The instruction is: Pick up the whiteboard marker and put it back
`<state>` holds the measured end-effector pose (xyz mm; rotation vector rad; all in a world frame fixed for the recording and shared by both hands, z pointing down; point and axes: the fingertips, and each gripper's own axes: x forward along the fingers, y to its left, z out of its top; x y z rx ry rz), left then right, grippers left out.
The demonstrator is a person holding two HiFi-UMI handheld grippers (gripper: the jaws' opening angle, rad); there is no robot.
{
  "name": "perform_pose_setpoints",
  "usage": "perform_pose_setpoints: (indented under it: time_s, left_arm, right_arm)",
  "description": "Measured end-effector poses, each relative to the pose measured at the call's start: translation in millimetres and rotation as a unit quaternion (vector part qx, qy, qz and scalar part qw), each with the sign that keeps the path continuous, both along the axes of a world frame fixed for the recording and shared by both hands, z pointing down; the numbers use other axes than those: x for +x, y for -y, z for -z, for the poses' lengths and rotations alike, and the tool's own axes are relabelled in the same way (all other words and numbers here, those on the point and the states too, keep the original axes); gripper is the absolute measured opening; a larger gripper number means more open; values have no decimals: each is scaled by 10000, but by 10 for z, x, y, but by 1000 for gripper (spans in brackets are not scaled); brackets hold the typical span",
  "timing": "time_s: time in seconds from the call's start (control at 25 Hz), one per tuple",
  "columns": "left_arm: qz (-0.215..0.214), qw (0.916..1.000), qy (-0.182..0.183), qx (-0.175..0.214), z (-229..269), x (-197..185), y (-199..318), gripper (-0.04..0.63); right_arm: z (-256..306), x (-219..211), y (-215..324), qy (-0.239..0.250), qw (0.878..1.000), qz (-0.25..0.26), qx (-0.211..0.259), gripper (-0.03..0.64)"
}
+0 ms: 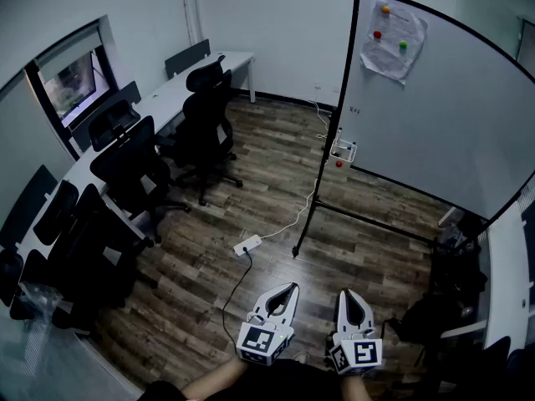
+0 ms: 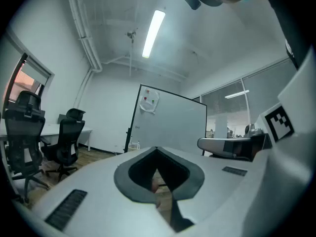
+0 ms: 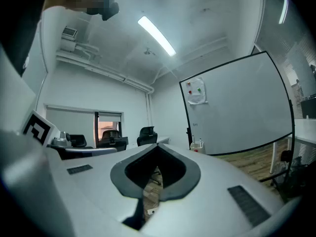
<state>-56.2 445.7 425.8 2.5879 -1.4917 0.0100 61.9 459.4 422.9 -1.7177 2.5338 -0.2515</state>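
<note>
A large whiteboard (image 1: 451,115) on a wheeled stand fills the right of the head view, with a sheet of paper (image 1: 394,38) held by coloured magnets near its top. A small white holder (image 1: 343,149) hangs at its lower left edge, with a red object (image 1: 338,164) just below; no marker can be made out at this distance. The holder also shows in the right gripper view (image 3: 196,144). My left gripper (image 1: 287,291) and right gripper (image 1: 349,296) are level at the bottom, far from the board. Both are shut and empty, as their own views show: left gripper (image 2: 157,148), right gripper (image 3: 158,145).
Several black office chairs (image 1: 205,115) stand along a long white desk (image 1: 180,90) on the left. A white power strip (image 1: 248,245) with cables lies on the wooden floor in front of the board's stand (image 1: 303,232). Dark equipment (image 1: 456,274) sits at the right.
</note>
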Motion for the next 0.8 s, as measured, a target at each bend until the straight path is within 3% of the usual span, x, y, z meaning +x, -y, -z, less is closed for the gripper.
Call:
perform_pose_setpoints:
  time_s: [0.44,0.8]
  left_arm:
    - [-5,9999,-104,-35,32,31,-11,8]
    - [25,10000,49,-68,-85,116,-69,8]
  right_arm:
    - [2,38,8,-12,10000,-19,8,14]
    - [-6,92,-56,-27,10000,69,23,14]
